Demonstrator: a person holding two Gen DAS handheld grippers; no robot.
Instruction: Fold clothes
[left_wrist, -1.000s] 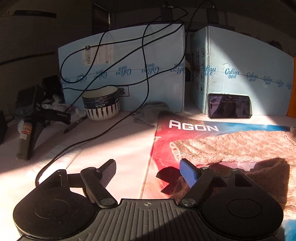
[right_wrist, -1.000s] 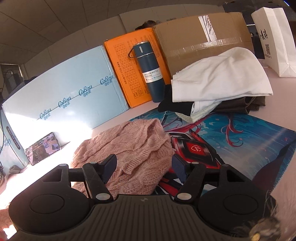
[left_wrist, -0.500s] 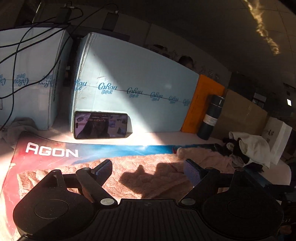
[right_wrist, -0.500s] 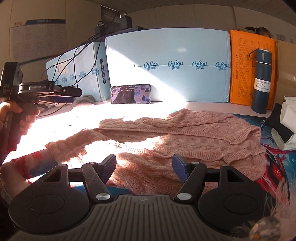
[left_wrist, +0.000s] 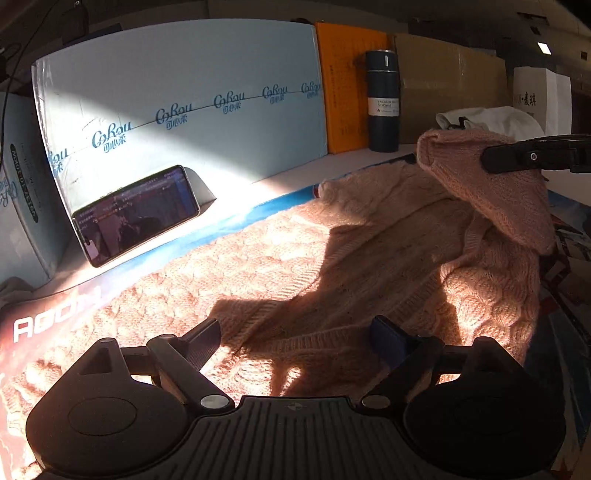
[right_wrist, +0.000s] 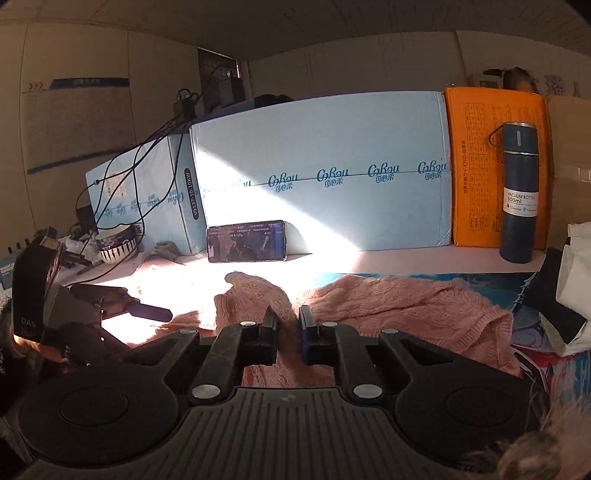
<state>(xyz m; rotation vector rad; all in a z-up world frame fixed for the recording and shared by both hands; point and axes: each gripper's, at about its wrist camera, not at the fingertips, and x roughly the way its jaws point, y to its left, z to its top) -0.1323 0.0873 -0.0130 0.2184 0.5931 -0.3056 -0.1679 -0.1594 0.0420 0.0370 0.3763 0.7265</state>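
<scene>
Pink sweater (left_wrist: 332, 258) spread on the desk mat (left_wrist: 55, 321), one part pinched up and lifted.

The sweater lies mostly flat across the mat, near the phone (left_wrist: 136, 214) propped against the blue box (left_wrist: 184, 103). The right gripper (right_wrist: 287, 325) is clamped on a bunch of the knit, raising a sleeve or corner off the body. The left gripper (left_wrist: 295, 336) hangs over the near edge of the sweater, its jaws opening with nothing pressed between them. Folding looks barely begun: no neat fold shows, and the lifted part has yet to be laid across. White cloth (left_wrist: 491, 118) waits beyond, beside the flask (left_wrist: 382, 103).
</scene>
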